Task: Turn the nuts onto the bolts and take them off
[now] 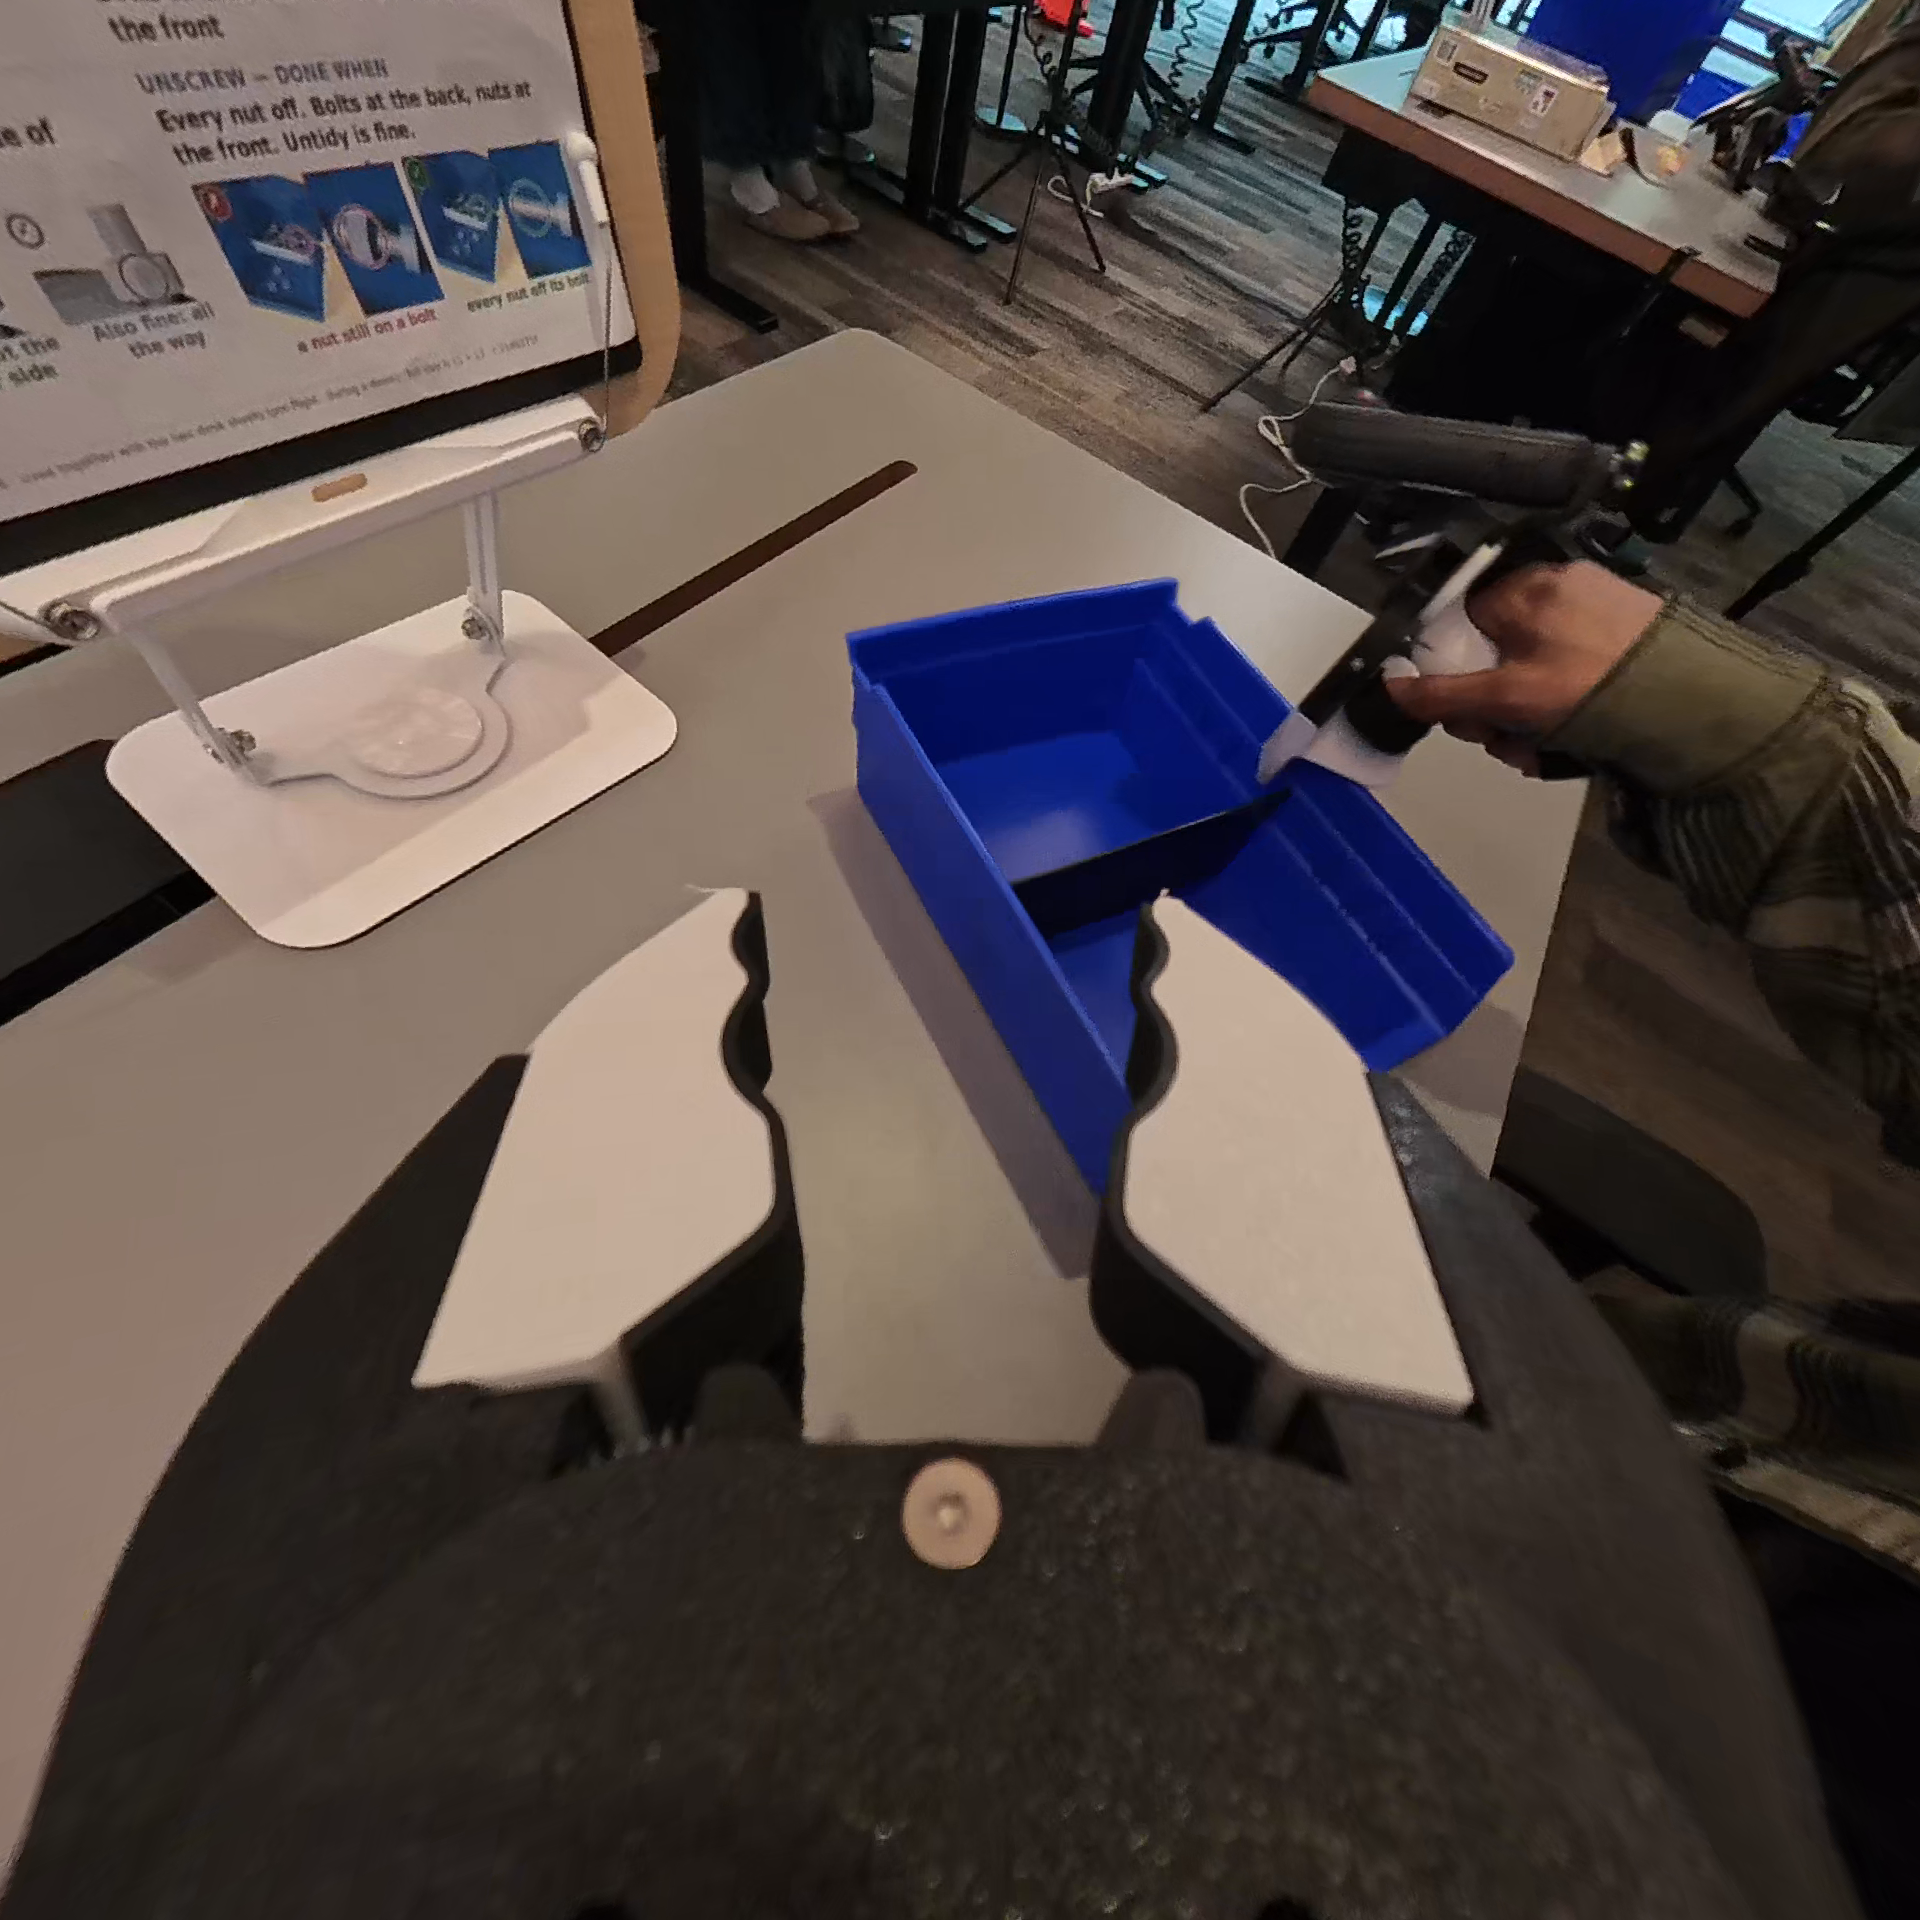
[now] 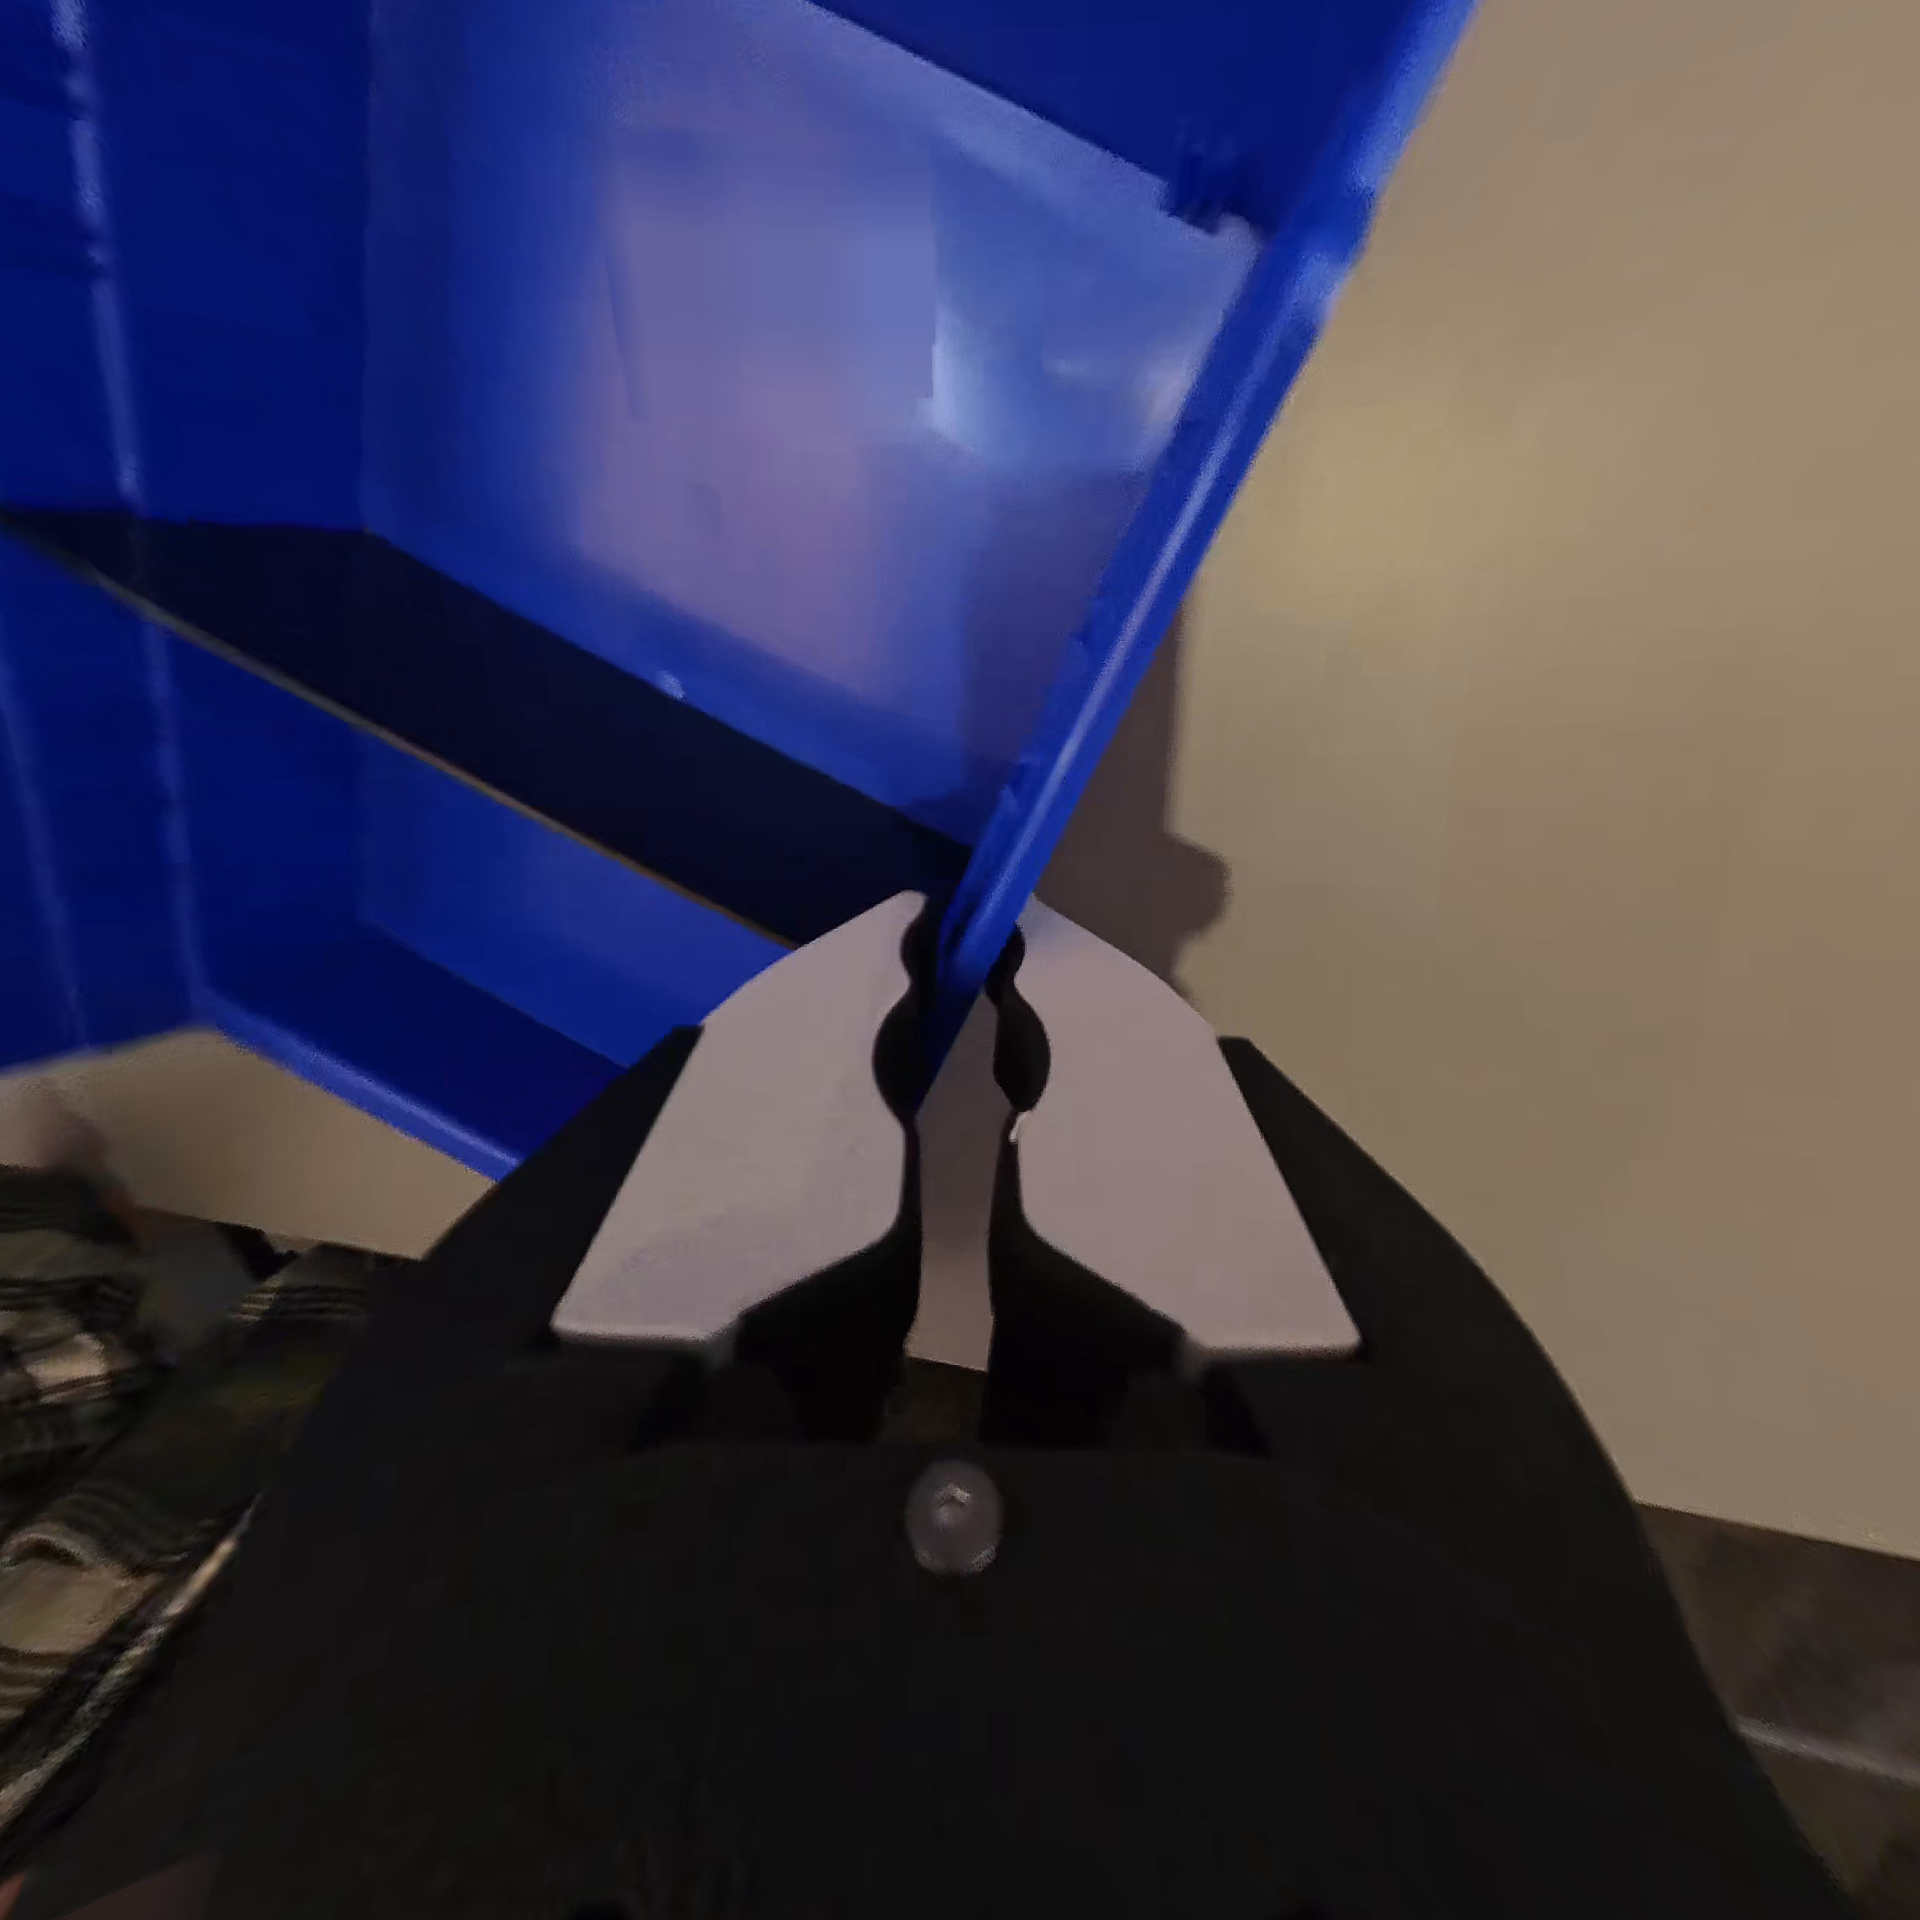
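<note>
Now, at your far left a white stand (image 1: 395,769) sits on the grey table (image 1: 312,1091) and carries an instruction sheet (image 1: 281,208) with pictures. To the right of it, your left gripper (image 1: 951,914) hangs above the table with its jaws wide apart and nothing between them; its right finger covers part of the near wall of the blue bin (image 1: 977,977).

This bin stands near the right edge of the table, and a dark divider (image 1: 1143,852) cuts it into two compartments. Both look empty as far as they can be seen; I cannot find any nuts or bolts in either view.

Further right, your right gripper (image 1: 1283,753) comes down to the far side wall of the bin, close to the end of the divider, and your hand (image 1: 1538,665) holds its handle. In the right wrist view, which is blurred, this gripper (image 2: 961,940) has its jaws narrow and pinches the bin's wall (image 2: 1195,520) between the fingertips.
</note>
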